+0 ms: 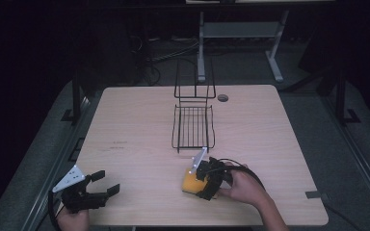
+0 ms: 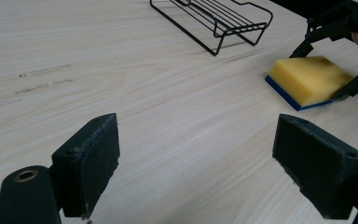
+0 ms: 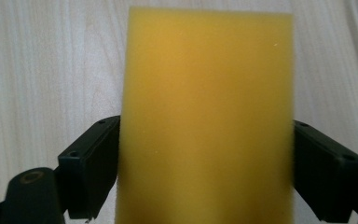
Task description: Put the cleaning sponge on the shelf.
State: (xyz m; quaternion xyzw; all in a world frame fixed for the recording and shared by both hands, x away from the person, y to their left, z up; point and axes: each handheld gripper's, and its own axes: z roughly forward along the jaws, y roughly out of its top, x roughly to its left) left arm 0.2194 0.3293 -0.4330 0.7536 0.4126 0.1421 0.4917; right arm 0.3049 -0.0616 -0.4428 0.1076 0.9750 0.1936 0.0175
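Note:
A yellow sponge with a blue underside lies low at the table's front, right of centre. My right gripper is shut on it, its black pads pressed against the two long sides. In the right gripper view the sponge stands between the jaws of that gripper. My left gripper is at the front left corner, open, with nothing between its jaws. The left gripper view looks past its own open gripper across bare wood to the sponge and the right gripper.
A black wire rack with a tall wire back stands at the table's middle, just beyond the sponge; the rack has nothing in it. A round cable hole sits near the far edge. The wooden tabletop ends close to both hands.

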